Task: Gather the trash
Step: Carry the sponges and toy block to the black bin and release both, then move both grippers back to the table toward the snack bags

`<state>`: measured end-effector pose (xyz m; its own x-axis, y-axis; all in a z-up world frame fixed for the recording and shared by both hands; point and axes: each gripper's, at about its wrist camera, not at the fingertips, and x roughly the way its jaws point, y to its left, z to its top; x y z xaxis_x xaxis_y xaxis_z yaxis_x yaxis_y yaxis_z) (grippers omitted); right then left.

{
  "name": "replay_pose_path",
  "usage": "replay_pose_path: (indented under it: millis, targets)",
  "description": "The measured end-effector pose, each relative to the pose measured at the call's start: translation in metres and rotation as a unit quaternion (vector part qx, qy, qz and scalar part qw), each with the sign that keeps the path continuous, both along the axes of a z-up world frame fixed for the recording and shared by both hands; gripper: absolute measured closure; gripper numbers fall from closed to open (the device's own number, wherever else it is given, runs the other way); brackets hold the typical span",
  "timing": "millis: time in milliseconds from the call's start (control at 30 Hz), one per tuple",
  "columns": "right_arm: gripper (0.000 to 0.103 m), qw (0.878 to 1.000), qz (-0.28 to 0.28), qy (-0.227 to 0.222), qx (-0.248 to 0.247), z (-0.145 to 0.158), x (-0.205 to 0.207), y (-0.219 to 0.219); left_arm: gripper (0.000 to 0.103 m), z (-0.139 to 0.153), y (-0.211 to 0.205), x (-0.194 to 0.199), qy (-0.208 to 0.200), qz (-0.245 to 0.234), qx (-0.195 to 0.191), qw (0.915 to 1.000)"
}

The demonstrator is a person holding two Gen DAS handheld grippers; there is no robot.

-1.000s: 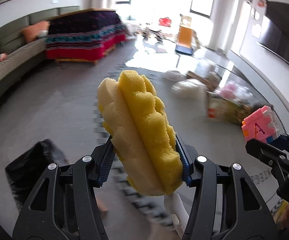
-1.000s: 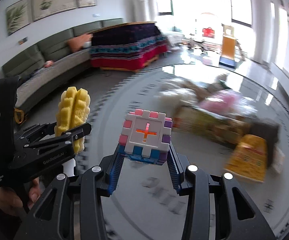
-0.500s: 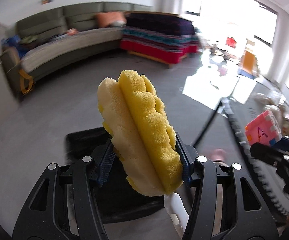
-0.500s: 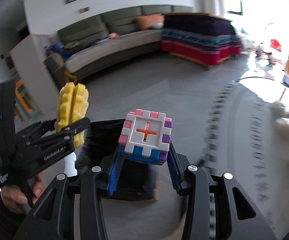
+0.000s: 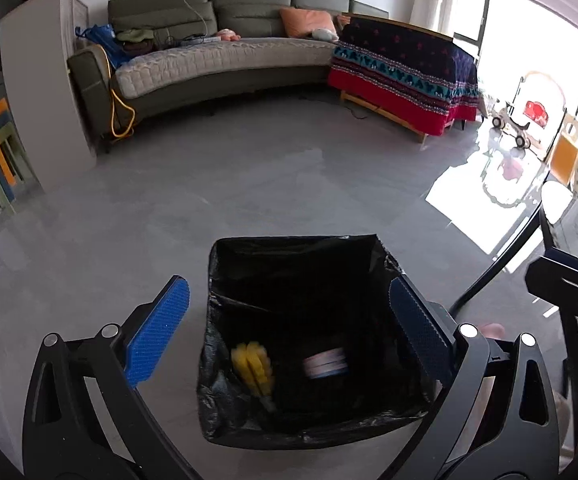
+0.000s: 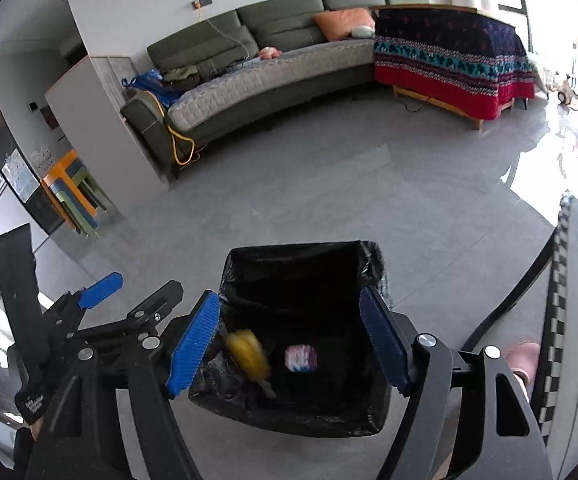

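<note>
Over bin [image 5: 289, 248] on floor: keep both hand-held grippers above opening till drop completes. L hand-held gripper [image 5: 289, 332] jaws opening, nothing between. R hand-held gripper [image 6: 289, 340] likewise opening, empty. Yellow sponge [image 5: 252, 372] & foam cube [image 6: 300, 358] already inside liner, blurred.

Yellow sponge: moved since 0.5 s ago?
Yes. The yellow sponge has left the opening left tongs and dropped down into the black bin bag, beside the block toy.
</note>
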<state>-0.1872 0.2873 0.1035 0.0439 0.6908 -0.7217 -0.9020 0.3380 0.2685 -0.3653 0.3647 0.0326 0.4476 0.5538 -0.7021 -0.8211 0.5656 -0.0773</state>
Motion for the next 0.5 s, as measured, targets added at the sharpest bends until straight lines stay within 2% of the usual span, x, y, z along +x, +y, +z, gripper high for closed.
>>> replay_pose_path:
  millis: [200, 500]
  targets:
    - [0.029, 1.0, -0.013, -0.016, 0.013, 0.007, 0.002, -0.019, 0.006, 0.004, -0.01, 0.003, -0.004, -0.015, 0.0, 0.9999]
    - [0.029, 0.997, -0.052, -0.023, 0.056, 0.027, 0.017, -0.066, 0.006, 0.031, -0.055, 0.032, -0.019, -0.074, 0.02, 0.9969]
